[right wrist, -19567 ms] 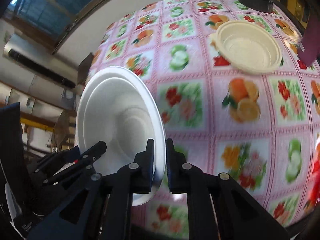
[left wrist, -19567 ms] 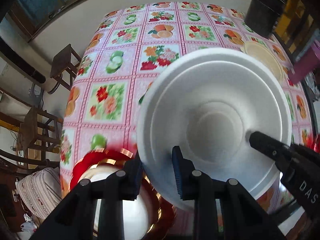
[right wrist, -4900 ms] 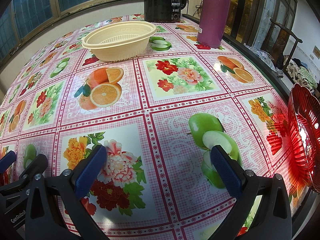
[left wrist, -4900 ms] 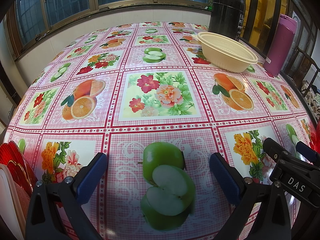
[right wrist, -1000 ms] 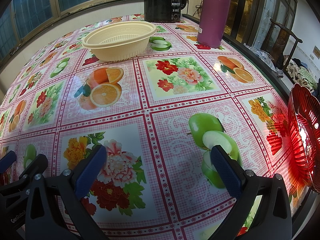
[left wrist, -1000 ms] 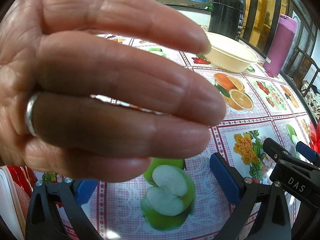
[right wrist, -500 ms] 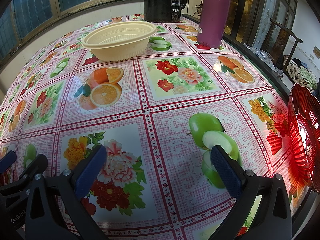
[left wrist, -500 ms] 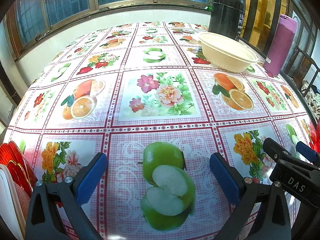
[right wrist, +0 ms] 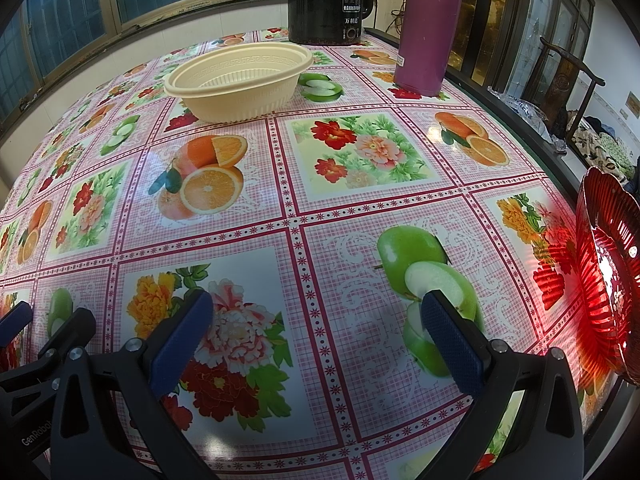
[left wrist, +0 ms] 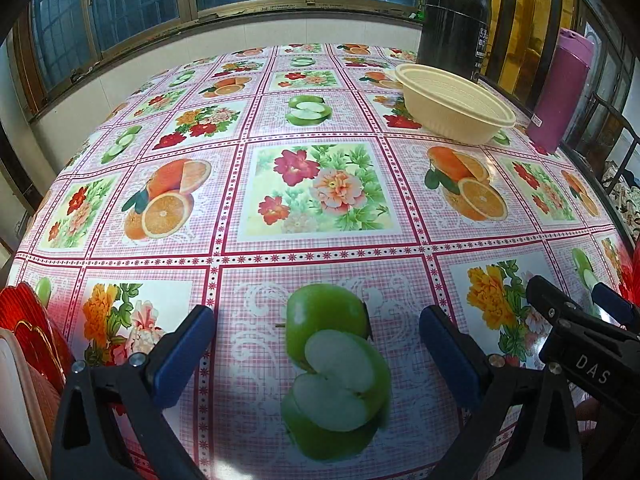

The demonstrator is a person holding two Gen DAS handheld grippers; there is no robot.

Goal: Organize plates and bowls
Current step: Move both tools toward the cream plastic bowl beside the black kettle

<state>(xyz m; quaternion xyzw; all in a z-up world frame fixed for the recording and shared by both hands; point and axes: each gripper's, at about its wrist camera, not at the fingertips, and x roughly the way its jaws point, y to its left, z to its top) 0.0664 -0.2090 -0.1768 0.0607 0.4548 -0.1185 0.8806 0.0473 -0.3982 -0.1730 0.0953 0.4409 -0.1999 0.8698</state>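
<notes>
Left wrist view: left gripper (left wrist: 316, 354) low over the tablecloth (left wrist: 312, 192), jaws spread wide, nothing between the blue pads (left wrist: 182, 354), aimed level across the table toward the windows. Printed green apple directly below the gap. Just right of it, tips of the right gripper (left wrist: 576, 320), pointing the same way, side by side with the left. At the left edge, red plate with gold trim (left wrist: 28, 332) on edge, touching a pale plate (left wrist: 16, 400) nearer the lens. Far right, cream bowl (left wrist: 456, 102) upright on the cloth, well apart from both grippers; behind it a black kettle (left wrist: 456, 24), beside it a purple flask (left wrist: 560, 88).

Right wrist view: right gripper (right wrist: 316, 340) likewise released and empty, pads (right wrist: 452, 344) wide apart, held low and level over the flower print. Left gripper's tips (right wrist: 48, 328) at the lower left corner. Red glass dish (right wrist: 608, 272) on edge at the right border, near the table's edge. Cream bowl (right wrist: 240, 80) far ahead, kettle (right wrist: 328, 0) and flask (right wrist: 428, 24) behind it.
</notes>
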